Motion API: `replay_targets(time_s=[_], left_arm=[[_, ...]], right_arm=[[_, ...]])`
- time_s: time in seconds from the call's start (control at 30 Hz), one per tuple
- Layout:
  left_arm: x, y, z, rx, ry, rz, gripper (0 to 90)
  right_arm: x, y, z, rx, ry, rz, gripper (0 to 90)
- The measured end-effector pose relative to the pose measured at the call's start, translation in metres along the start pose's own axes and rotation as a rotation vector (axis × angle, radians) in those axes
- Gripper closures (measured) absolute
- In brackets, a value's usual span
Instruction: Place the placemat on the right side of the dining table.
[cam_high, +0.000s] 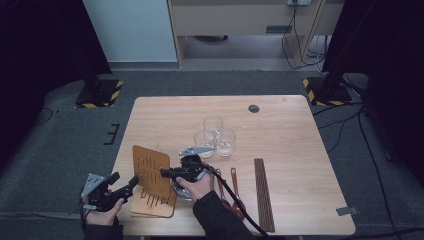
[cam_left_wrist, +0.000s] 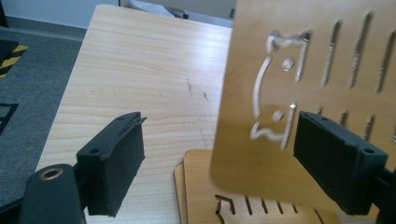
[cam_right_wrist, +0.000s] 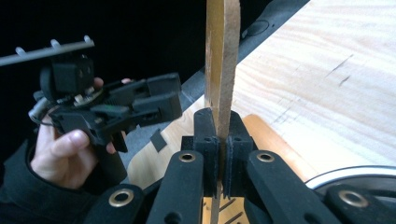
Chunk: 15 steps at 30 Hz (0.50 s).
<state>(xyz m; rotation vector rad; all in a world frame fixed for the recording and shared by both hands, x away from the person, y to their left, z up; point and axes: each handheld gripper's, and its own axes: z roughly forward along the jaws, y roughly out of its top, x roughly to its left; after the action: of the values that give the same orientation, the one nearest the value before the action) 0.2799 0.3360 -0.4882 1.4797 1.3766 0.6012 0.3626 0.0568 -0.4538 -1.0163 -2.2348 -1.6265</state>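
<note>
Wooden table (cam_high: 280, 120) bears three glasses (cam_high: 215, 136); right hand-held gripper (cam_high: 165, 173) pinches one upright slotted board (cam_high: 150, 167), left hand-held gripper (cam_high: 131, 183) gapes.

Black grippers, brass-ringed screws, dark sleeves

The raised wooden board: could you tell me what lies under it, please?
Under the board, clamped upright by the right gripper, lie flat slotted boards; how many, and what they cover, is hidden.

Three clear glasses (cam_high: 215, 136) cluster near the table's (cam_high: 280, 125) middle. A dark slatted strip (cam_high: 264, 194) and a reddish-brown spoon (cam_high: 236, 190) lie toward its near right edge.
</note>
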Motion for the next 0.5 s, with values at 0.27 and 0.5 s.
replay_targets(time_s=[0.27,0.5], left_arm=[[0.004,-0.004,0.005,0.044,0.031,0.015,16.1],[0.006,-0.01,0.012,0.104,0.056,0.032,16.9]], right_arm=[[-0.003,0.01,-0.015,-0.043,-0.026,-0.003,87.1],[-0.005,0.016,-0.025,-0.07,-0.045,-0.012,87.1]])
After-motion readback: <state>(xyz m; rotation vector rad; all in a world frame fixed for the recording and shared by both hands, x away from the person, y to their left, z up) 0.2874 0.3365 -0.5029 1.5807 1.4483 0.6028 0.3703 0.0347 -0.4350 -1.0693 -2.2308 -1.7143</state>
